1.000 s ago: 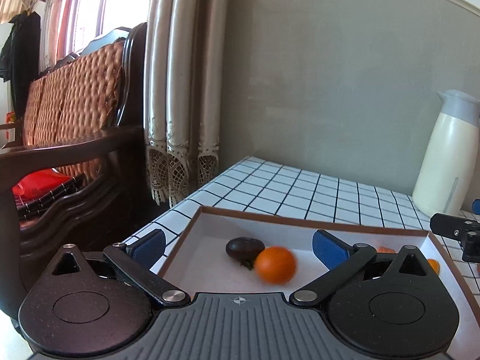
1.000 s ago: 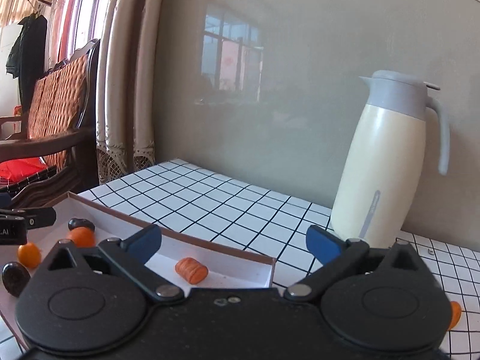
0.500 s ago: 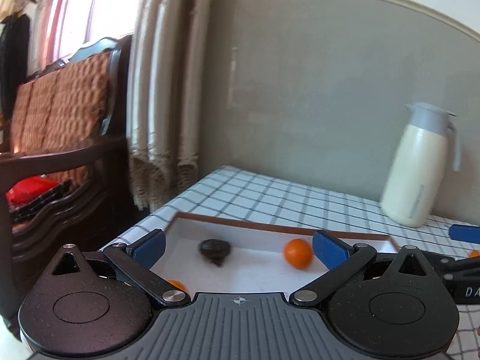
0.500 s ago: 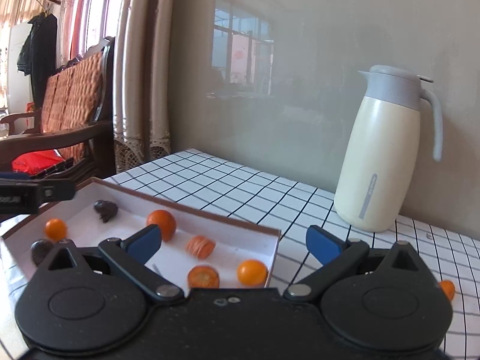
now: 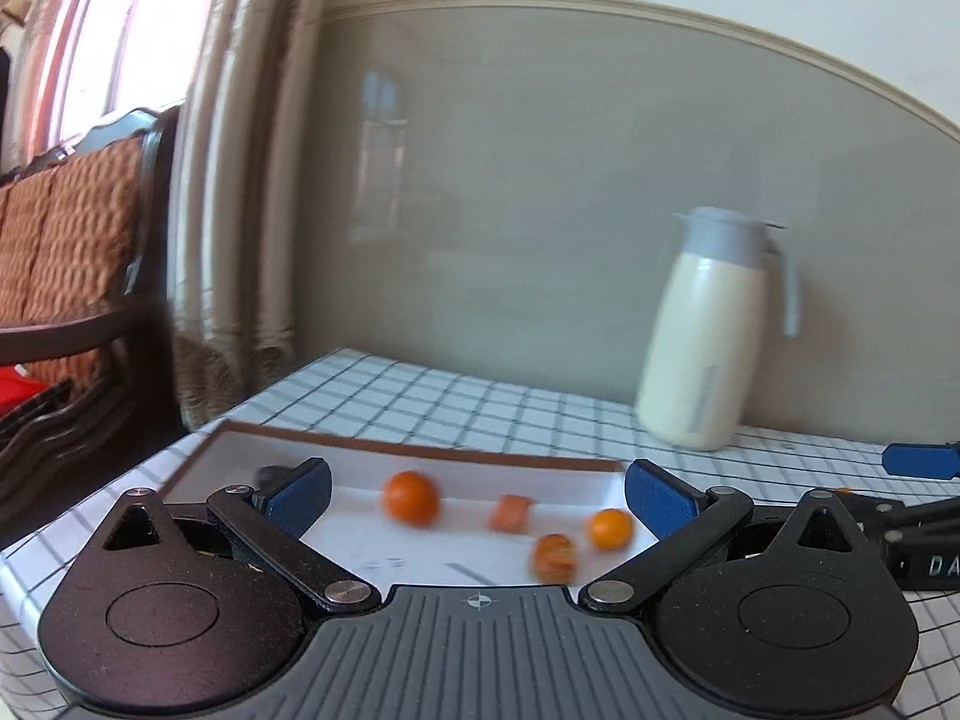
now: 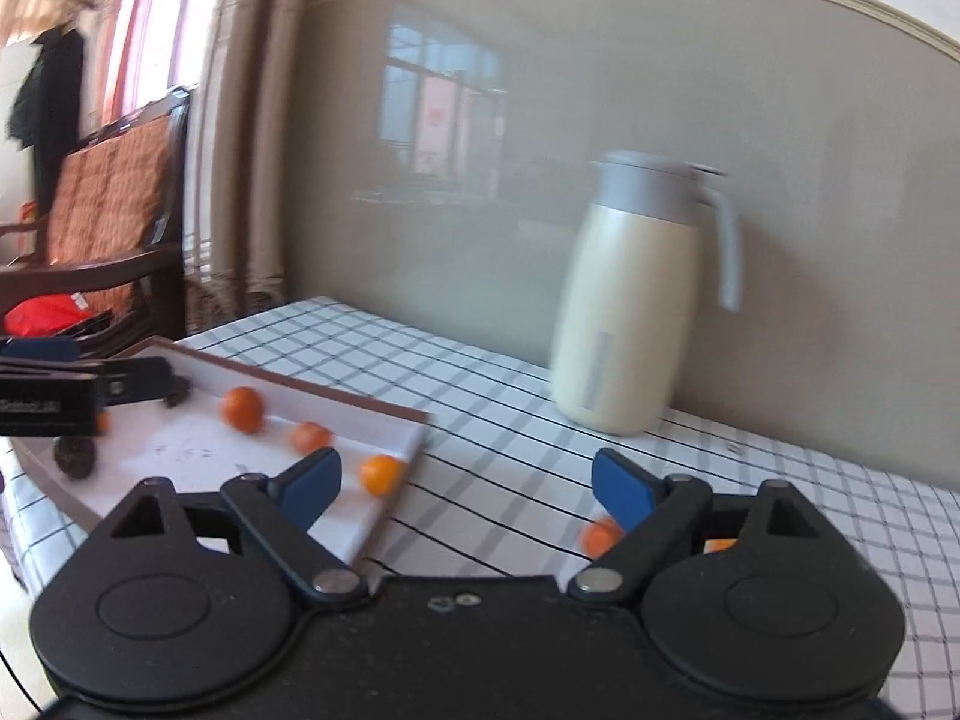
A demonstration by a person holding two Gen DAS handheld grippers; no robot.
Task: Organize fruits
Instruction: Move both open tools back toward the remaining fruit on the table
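A shallow white tray with a brown rim [image 5: 420, 450] [image 6: 336, 393] lies on the checked table. It holds several orange fruits, such as one round fruit [image 5: 411, 498] [image 6: 242, 409], and dark fruits [image 6: 75, 457]. My left gripper [image 5: 477, 492] is open and empty, hovering over the tray's near side. My right gripper [image 6: 465, 483] is open and empty, over the table right of the tray. Loose orange fruits [image 6: 600, 535] lie on the table by its right finger. The picture is blurred by motion.
A cream jug with a grey lid [image 5: 708, 336] [image 6: 636, 300] stands at the back by the grey wall. A wooden chair [image 5: 66, 276] and curtains [image 5: 240, 180] are left of the table. The table edge is just left of the tray.
Both grippers have pulled back and swung right. More of the tray and table shows, and the jug sits nearer the middle of both views. Both stay open.
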